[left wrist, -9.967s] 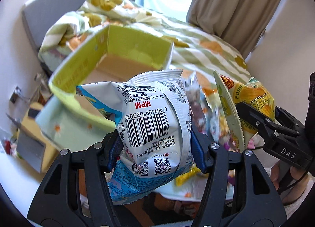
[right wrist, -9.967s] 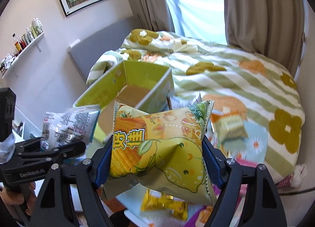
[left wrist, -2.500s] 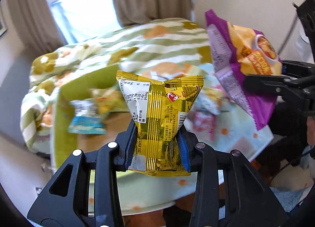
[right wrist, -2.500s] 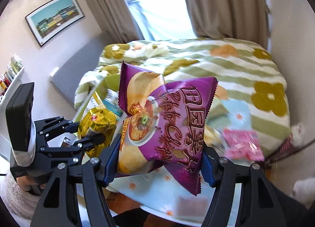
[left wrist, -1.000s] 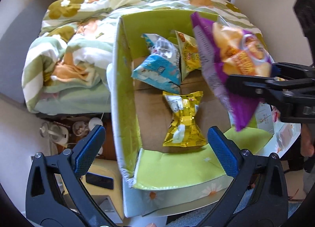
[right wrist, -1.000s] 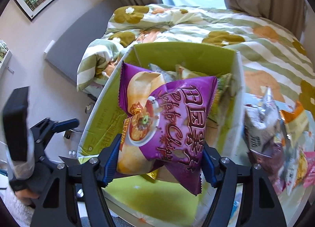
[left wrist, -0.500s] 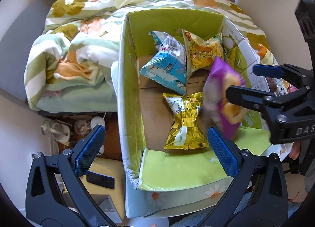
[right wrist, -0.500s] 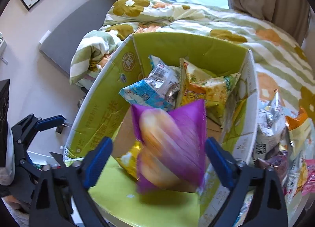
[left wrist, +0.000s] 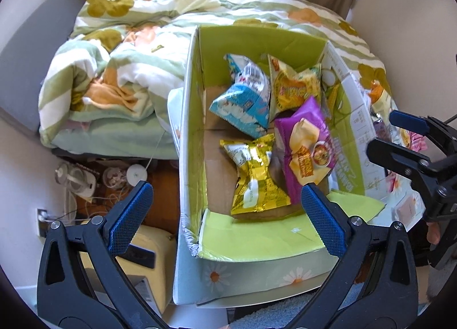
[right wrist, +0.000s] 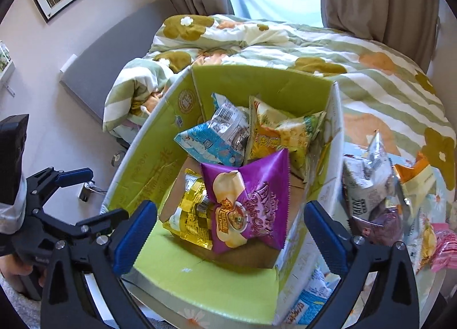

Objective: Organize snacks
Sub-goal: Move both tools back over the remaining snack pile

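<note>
Right gripper (right wrist: 230, 232): you are holding it wide over the near end of the box, nothing between the blue pads; its jaws have just been opening.
Left gripper (left wrist: 227, 214): you are holding it spread wide too, empty, hanging over the box's near left corner.
Box (right wrist: 148, 163): green-lined carton, flaps open, sitting on the bench with its far end against the bed (right wrist: 357, 54).
Purple chip bag (right wrist: 248, 203): lying free in the box at about 6 o'clock of the pile, tilted, its left edge overlapping the gold packet; no pad is touching it.
Gold packet (right wrist: 190, 214): lying on the cardboard floor at 7 o'clock in the right wrist view, partly under the purple bag. In the left wrist view it (left wrist: 252, 177) is sitting just left of the purple bag (left wrist: 305, 143).
Blue-and-white bag (right wrist: 212, 137): leaning toward the far end, at 11 o'clock of the purple bag, touching the yellow corn-snack bag.
Yellow corn-snack bag (right wrist: 282, 132): standing at the far right, at 1 o'clock, against the box wall.
Loose snacks (right wrist: 368, 186): several packets are waiting outside the box at 3 o'clock on the bench, among them a silver bag, an orange one and a pink one.
Your hand (right wrist: 11, 269): showing at the left edge, gripping the other tool's handle.
</note>
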### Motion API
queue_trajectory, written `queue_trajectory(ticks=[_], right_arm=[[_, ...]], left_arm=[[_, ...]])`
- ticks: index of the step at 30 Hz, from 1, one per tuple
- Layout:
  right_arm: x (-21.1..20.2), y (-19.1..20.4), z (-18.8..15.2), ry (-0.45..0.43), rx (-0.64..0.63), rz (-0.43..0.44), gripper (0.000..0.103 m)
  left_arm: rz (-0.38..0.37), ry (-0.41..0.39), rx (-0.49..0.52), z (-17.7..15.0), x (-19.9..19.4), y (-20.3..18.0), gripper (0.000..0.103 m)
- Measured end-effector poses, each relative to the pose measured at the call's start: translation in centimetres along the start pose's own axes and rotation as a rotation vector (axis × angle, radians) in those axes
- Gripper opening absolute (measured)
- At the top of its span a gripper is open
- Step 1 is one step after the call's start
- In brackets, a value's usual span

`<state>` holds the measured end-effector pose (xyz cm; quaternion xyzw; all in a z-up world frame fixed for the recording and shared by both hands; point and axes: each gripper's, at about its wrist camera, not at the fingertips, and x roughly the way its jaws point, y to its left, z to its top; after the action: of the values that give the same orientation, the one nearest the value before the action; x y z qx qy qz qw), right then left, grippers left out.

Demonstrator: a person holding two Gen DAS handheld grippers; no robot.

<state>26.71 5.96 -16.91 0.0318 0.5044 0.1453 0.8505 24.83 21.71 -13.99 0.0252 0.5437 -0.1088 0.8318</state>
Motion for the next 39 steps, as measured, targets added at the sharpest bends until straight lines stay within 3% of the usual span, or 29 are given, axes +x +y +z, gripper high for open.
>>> queue_trajectory(ticks=[9, 18, 27, 34, 39], right_arm=[[-7.1, -3.2, -1.4, -0.104, 0.03, -0.053, 0.103], [-14.7, -11.5, -5.7, -0.189, 0.089, -0.142, 0.103], [-17.9, -19.5, -11.8, -0.139, 0.111, -0.156, 0.103], [-16.8, -24.2, -16.5, -0.05, 0.138, -0.149, 0.103], [-14.5, -25.2, -20.0, 0.011, 0.146, -0.163, 0.103]], left_arm=[[-0.021, -0.079, 0.007, 0.9, -3.3, -4.4, 0.103], [-0.025, -0.109, 0.031, -0.6, -4.5, -14.4, 0.103], [-0.049, -0.096, 0.1, -2.7, -2.5, -26.1, 0.103], [-0.086, -0.053, 0.183, -4.8, 1.1, -32.4, 0.103], [-0.074, -0.033, 0.289, -5.8, 4.3, -35.3, 0.103]])
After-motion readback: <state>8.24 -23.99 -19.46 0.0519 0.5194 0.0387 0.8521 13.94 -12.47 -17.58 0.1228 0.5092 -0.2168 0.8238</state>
